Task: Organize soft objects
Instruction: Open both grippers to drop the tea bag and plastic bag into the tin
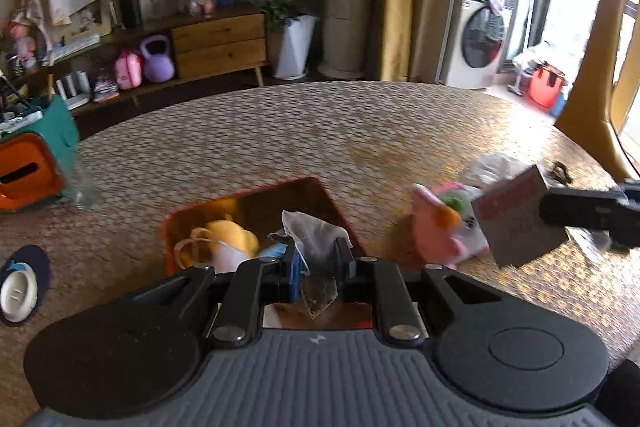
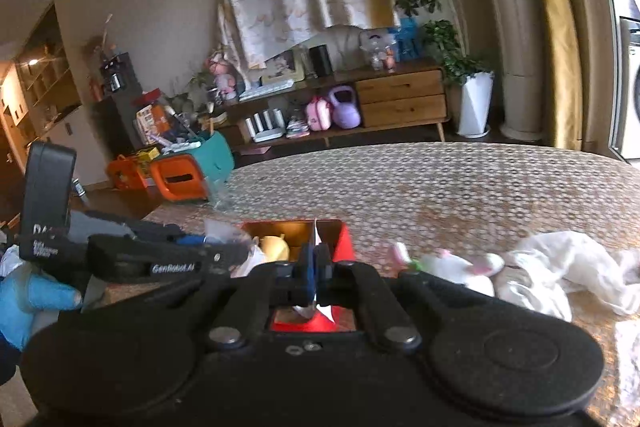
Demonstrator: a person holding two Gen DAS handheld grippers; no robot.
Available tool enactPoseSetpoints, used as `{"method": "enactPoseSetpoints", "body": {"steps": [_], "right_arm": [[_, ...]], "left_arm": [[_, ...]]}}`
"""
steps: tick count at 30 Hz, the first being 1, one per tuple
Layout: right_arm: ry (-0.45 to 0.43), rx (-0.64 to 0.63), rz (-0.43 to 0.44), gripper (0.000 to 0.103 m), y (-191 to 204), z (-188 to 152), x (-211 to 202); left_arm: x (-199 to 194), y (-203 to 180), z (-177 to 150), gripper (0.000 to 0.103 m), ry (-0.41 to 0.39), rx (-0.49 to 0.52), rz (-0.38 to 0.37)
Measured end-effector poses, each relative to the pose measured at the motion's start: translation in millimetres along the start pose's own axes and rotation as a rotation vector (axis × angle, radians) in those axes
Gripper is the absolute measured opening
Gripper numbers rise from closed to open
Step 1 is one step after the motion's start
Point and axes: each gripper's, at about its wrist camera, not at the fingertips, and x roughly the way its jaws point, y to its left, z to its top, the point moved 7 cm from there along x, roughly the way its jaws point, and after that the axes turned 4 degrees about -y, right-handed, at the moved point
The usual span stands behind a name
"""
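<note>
Glossy red box [image 1: 256, 203], woven mat [image 1: 320, 131]

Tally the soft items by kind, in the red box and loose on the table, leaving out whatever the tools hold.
Plush toys: 2 (yellow plush in the red box; pink-and-white plush on the table)
White cloth: 1
Total: 3

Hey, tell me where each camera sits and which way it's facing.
Left wrist: on the left hand-held gripper, looking forward and down over the red box; its fingers pinch a clear bag.
Right wrist: on the right hand-held gripper, same heading; a blue-gloved hand shows.
Shared: box, yellow plush, patterned table.
</note>
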Motion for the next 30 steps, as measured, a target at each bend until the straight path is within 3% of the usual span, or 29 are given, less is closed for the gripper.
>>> {"method": "enactPoseSetpoints", "body": {"steps": [9, 23, 30], "right_arm": [[0.072, 0.006, 0.069, 0.000, 27.5, -6.2, 56.3], [0.208, -0.005, 0.155, 0.000, 49.9, -45.5, 124.9], [0.262, -0.053, 0.123, 0.000, 54.1, -65.3, 145.6]], "left_arm": [[36.5, 35.8, 13.4, 0.016, 0.029, -0.013, 0.042], [104.6, 42.4, 2.0, 0.017, 0.100, 0.009, 0.047], [129.9, 42.4, -7.4, 0.017, 0.137, 0.015, 0.045]]}}
